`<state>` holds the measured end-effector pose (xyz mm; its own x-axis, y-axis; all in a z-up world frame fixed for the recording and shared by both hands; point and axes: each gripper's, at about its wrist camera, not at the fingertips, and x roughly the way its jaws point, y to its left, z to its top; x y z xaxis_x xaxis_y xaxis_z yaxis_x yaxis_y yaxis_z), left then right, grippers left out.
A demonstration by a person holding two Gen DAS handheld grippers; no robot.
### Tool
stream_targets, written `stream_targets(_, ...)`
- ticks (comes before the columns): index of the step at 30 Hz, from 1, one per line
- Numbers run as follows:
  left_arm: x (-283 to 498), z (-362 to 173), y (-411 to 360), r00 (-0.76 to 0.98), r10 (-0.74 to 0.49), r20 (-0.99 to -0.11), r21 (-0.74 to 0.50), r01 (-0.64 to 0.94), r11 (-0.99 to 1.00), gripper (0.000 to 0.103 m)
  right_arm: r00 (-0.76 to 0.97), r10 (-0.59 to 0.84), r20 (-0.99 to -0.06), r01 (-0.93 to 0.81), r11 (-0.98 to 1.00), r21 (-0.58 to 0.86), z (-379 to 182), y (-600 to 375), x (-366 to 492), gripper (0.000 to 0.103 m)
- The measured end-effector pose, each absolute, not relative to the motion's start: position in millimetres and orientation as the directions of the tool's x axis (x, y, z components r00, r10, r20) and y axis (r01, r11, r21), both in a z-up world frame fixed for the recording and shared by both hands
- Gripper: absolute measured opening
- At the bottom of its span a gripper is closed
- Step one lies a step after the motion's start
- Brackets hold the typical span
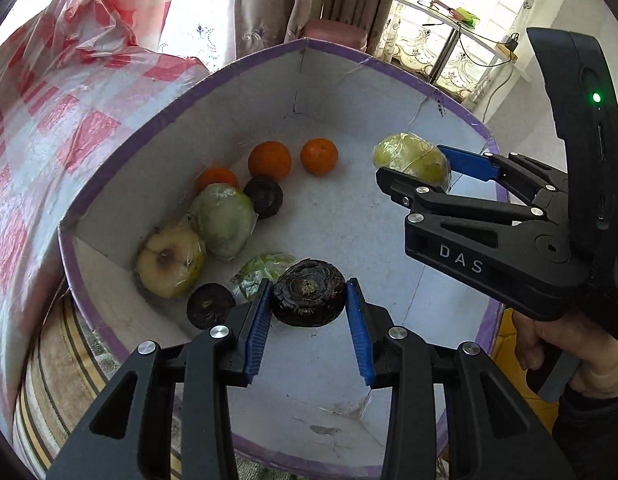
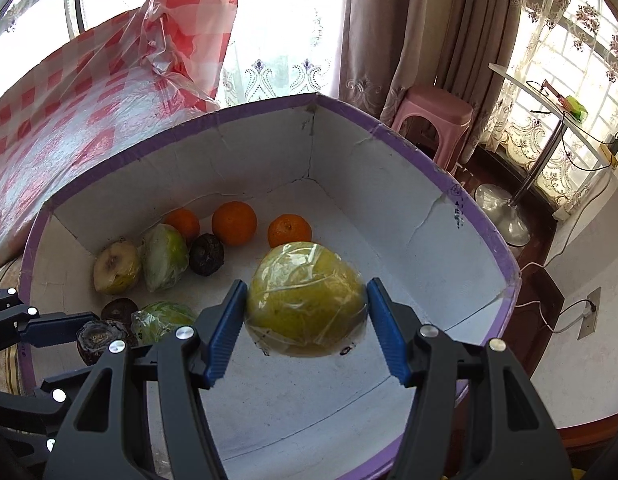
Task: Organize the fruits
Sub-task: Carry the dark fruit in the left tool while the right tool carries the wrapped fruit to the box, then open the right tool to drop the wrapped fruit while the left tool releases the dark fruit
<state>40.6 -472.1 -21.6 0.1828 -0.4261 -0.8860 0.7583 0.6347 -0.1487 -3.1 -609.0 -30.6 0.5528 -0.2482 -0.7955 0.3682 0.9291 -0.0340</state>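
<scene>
A purple-rimmed cardboard box (image 1: 245, 68) (image 2: 429, 152) holds three oranges (image 1: 269, 160) (image 2: 233, 222), wrapped green fruits (image 1: 223, 220) (image 2: 165, 258), a yellow apple (image 1: 171, 260) (image 2: 116, 267) and dark wrinkled fruits (image 1: 263, 197) (image 2: 206, 254). My left gripper (image 1: 309, 312) (image 2: 69, 330) is shut on a dark wrinkled fruit (image 1: 309, 298) (image 2: 96, 338), held above the box's near left. My right gripper (image 2: 307, 320) (image 1: 441, 172) is shut on a plastic-wrapped yellow-green fruit (image 2: 307, 304) (image 1: 409, 156), held above the box's right side.
A red-and-white checked plastic bag (image 1: 69, 112) (image 2: 89, 100) lies left of the box. A pink stool (image 2: 437, 120) and a glass side table (image 2: 549, 120) stand behind, by the curtains. A striped cloth (image 1: 61, 360) lies under the box.
</scene>
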Motion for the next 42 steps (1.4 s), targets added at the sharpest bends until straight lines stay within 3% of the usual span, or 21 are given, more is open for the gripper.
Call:
stream_targets(19,73,-33,-504,0.243,-0.372,-0.896,-0.067,0.754,0.654,0.035,0.503,-0.265,-0.823,0.365,0.928,-0.077,-52,-612,8,0.062)
stream_targets(42,81,-44,-505,0.216,-0.365,-0.906,-0.089,0.744,0.662,0.036,0.5,-0.265,-0.824,0.364,0.928,-0.077,-53,-611,8,0.062)
